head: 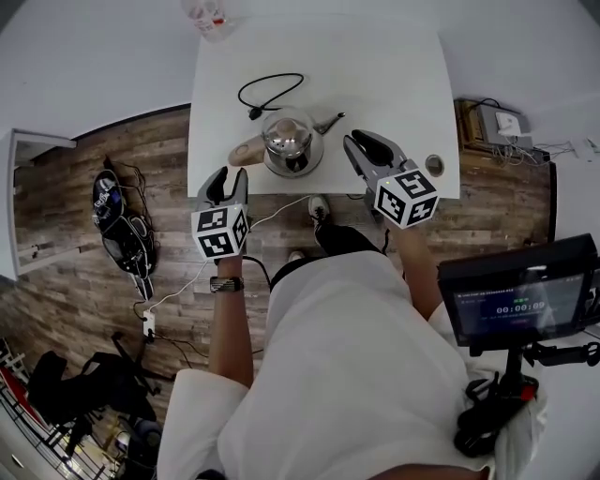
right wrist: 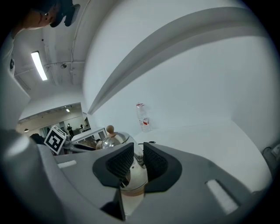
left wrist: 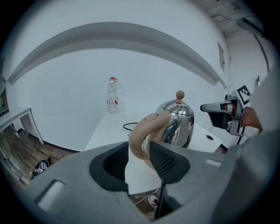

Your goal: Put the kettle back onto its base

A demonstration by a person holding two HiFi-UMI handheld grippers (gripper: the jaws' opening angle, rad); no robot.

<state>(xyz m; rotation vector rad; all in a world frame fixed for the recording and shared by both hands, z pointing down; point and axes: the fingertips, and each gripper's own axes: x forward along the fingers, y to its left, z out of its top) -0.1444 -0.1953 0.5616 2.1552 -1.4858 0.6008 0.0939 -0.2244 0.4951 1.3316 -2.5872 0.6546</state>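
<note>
Because the kettle has its handle turned toward our left side, we hold the left gripper straight at it. Its jaws stand apart, and the beige loop rises just ahead of them, close by the right-hand pad, with nothing clamped as far as we can judge. The right gripper sits on the other flank, its jaws drawn near each other with a slim gap and nothing in it, and the steel body shows through that gap just in front. We judge the pairing sensible: the left takes the handle, and the right can steady the body if it swings. The kettle stands upright on the table, between the two grippers and slightly beyond their tips. We cannot make out a separate base. A pale band runs round the kettle's foot in the right gripper view, and a cable loops on its far side, so it may sit on the base already, but we cannot tell. The table's near edge lies right under both grippers, so a lift should go up and away from us, not back. Beyond the kettle the top is open as far as the cable, with a bottle well past it at the far edge. The spout juts out just beyond the right gripper's tips, and a small round hole lies to that gripper's right, near the edge.
</note>
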